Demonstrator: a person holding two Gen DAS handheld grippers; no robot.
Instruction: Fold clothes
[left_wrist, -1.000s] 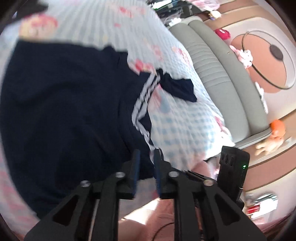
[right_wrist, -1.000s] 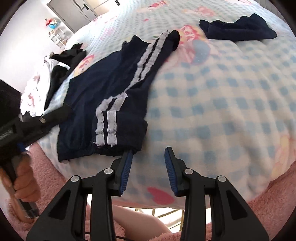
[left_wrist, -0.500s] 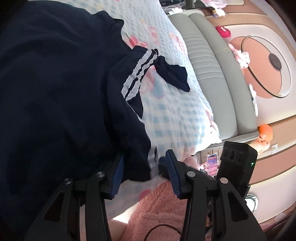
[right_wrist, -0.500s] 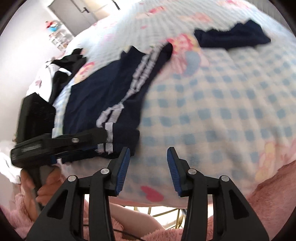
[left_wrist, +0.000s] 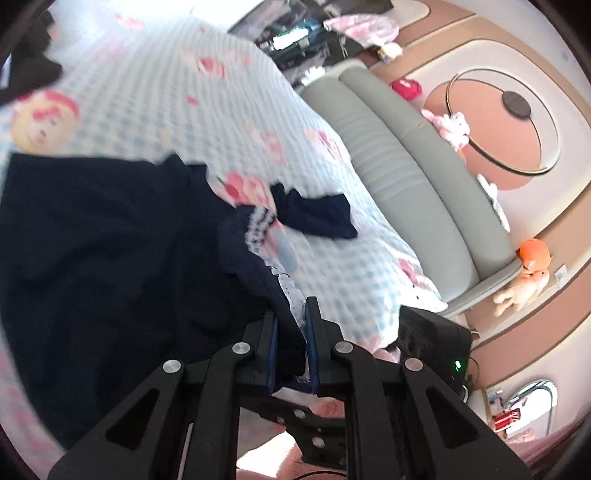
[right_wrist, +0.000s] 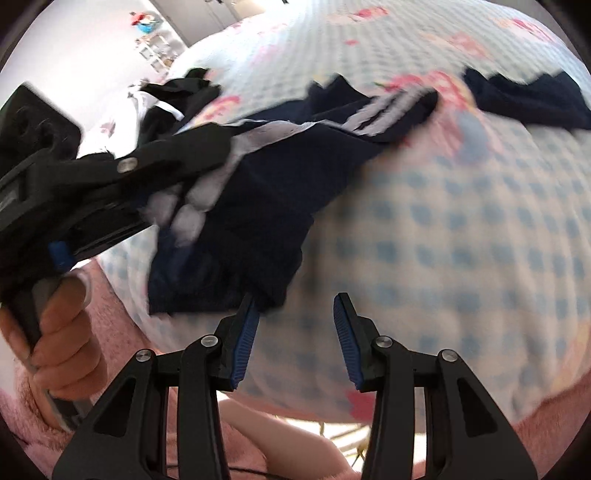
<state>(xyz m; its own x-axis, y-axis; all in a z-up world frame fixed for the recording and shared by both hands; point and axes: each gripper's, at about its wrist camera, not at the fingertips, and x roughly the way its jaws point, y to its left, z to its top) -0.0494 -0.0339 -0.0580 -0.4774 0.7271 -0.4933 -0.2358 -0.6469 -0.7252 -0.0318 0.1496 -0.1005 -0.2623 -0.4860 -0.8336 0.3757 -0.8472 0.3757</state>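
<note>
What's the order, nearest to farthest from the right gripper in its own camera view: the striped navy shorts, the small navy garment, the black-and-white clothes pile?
1. Striped navy shorts, hem just beside the right gripper.
2. Small navy garment, far right.
3. Black-and-white clothes pile, far left; too close to rank against 2.

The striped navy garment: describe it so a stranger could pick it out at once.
On the blue-checked bedspread, find the largest dark cloth, the striped navy garment, its near corner pinched by the left gripper. Unlike the small plain navy piece beyond it, it carries twin white stripes along one edge.
</note>
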